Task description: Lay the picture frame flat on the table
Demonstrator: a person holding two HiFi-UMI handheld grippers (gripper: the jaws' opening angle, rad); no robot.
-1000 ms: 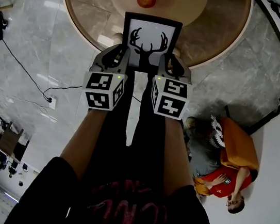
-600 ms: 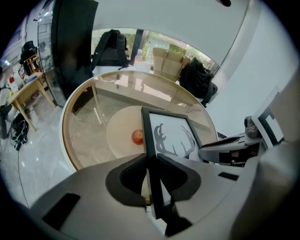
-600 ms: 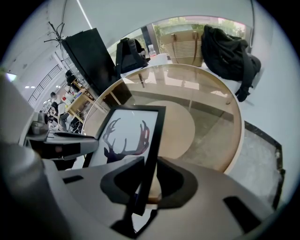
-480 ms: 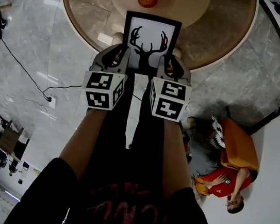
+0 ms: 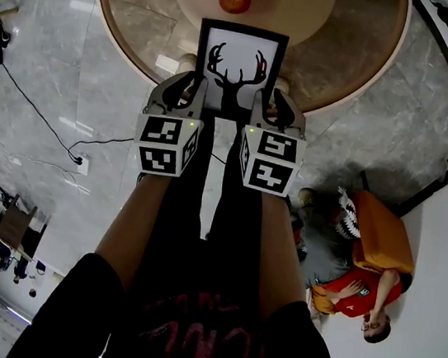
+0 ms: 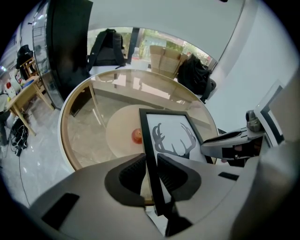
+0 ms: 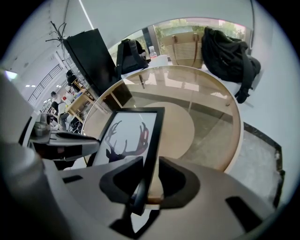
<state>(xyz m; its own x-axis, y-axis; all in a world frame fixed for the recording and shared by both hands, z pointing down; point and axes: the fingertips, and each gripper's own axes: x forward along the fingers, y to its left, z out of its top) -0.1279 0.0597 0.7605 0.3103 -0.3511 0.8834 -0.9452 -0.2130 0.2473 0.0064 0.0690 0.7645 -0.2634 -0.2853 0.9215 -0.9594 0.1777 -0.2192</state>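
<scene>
The picture frame (image 5: 240, 60), black-rimmed with a black deer head on white, is held between my two grippers over the near edge of the round glass table (image 5: 353, 68). My left gripper (image 5: 189, 87) is shut on its left rim and my right gripper (image 5: 268, 99) on its right rim. In the left gripper view the frame (image 6: 171, 136) runs edge-on through the left gripper (image 6: 151, 171). The right gripper view shows the frame (image 7: 129, 136) pinched the same way in the right gripper (image 7: 149, 176). Whether the frame's lower edge touches the table is hidden.
A red apple (image 5: 235, 0) lies on the table's pale inner disc, beyond the frame. A person in red (image 5: 357, 290) sits on the floor at the right by an orange bag (image 5: 379, 230). A cable and socket (image 5: 83, 163) lie at the left. Black backpacks (image 7: 227, 56) stand behind the table.
Both grippers and the frame have crept very slightly toward the table. The hold on both rims is unchanged.
</scene>
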